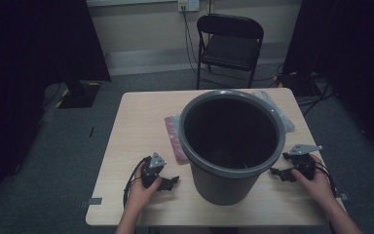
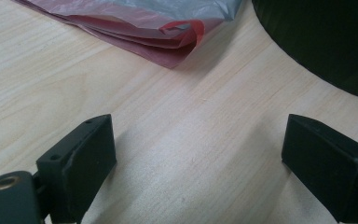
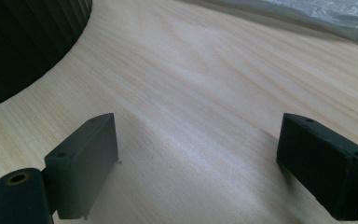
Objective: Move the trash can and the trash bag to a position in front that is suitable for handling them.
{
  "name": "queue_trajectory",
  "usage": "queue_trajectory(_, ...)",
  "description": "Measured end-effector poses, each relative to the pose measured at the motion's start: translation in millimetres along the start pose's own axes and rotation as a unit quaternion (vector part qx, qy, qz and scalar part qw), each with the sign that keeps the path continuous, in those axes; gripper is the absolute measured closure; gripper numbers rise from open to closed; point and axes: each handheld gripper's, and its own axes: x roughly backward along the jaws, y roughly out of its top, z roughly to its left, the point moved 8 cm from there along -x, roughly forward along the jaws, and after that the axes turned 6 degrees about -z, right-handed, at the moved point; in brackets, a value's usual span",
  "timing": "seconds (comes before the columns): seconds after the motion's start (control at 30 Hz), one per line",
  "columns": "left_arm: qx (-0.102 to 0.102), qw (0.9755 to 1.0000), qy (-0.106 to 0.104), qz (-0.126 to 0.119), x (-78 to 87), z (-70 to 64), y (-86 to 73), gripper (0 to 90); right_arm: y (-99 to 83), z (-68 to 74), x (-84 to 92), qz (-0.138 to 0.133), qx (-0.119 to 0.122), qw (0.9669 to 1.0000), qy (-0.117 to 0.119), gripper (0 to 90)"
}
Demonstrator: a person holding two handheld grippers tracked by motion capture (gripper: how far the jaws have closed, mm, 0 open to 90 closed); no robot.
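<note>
A large dark grey plastic bin stands upright in the middle of the wooden table. A folded red plastic bag lies flat just left of it; in the left gripper view the red bag lies ahead with a grey bag layer on top. Behind the bin's right side a clear plastic bag peeks out. My left gripper rests on the table left of the bin, open with nothing between its jaws. My right gripper rests to the right of the bin, open too.
A black folding chair stands on the floor beyond the table. Cables trail across the floor at the back right. Dark curtains hang at both sides. Bare tabletop lies in front of each gripper.
</note>
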Motion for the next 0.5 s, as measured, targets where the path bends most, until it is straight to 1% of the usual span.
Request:
queue_trajectory(0.1,0.0,1.0,0.001,0.0,0.1,0.0,0.0,9.0,0.1,-0.2,-0.1,0.0,0.001,1.0,0.001,11.6)
queue_trajectory(0.2,0.005,1.0,0.003,0.001,0.4,-0.8,-0.5,9.0,0.2,-0.3,-0.2,0.0,0.001,1.0,0.002,11.6)
queue_trajectory(0.5,0.005,1.0,0.004,-0.001,1.2,-0.1,-0.6,9.5,0.1,-0.7,-0.2,0.0,0.003,1.0,0.004,11.6)
